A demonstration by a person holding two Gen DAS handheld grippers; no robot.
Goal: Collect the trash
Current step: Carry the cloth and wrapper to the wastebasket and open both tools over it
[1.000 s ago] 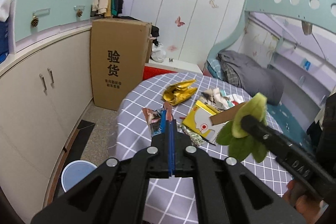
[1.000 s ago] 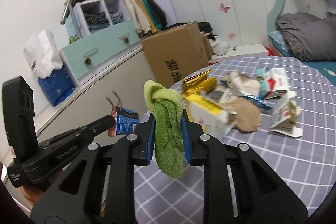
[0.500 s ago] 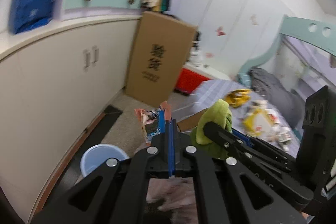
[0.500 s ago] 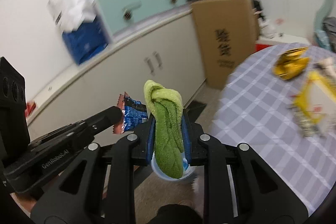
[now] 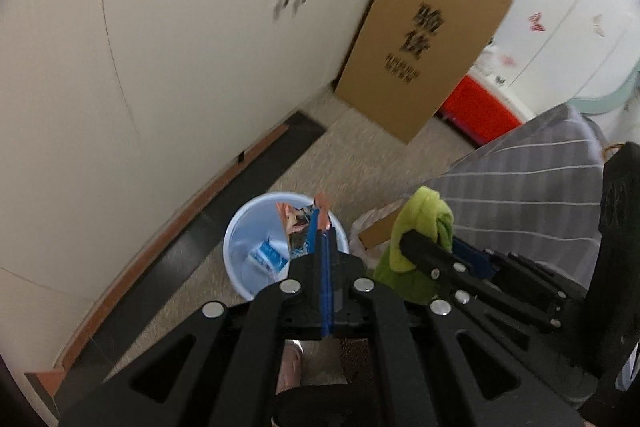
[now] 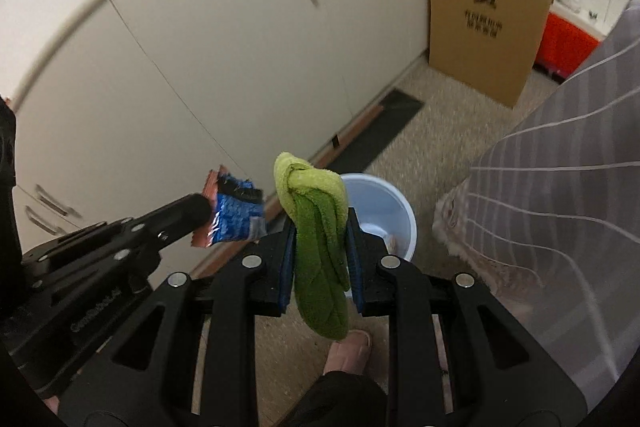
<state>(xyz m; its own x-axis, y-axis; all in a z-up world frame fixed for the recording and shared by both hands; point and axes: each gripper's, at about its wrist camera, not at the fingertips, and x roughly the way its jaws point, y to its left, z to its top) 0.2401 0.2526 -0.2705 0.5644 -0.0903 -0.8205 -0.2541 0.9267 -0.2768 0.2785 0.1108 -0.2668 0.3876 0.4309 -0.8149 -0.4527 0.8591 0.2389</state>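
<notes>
My left gripper (image 5: 325,239) is shut on a blue and orange snack wrapper (image 5: 299,223), held over a pale blue trash bin (image 5: 248,239) on the floor; a bit of trash lies inside. The wrapper also shows in the right wrist view (image 6: 234,217), left of the bin (image 6: 394,203). My right gripper (image 6: 320,227) is shut on a green cloth (image 6: 320,223), which hangs down in front of the bin. The cloth also shows in the left wrist view (image 5: 424,223), to the right of the bin.
Cream cabinet doors (image 5: 160,47) run along the left. A tall cardboard box (image 5: 424,39) stands on the floor behind the bin, a red container (image 5: 476,107) beside it. The grey checked tablecloth (image 6: 560,179) hangs at right. A person's foot (image 6: 348,347) is below.
Both grippers swung from the table down towards the floor and now hang over the bin. The wrapper and cloth stay gripped.
</notes>
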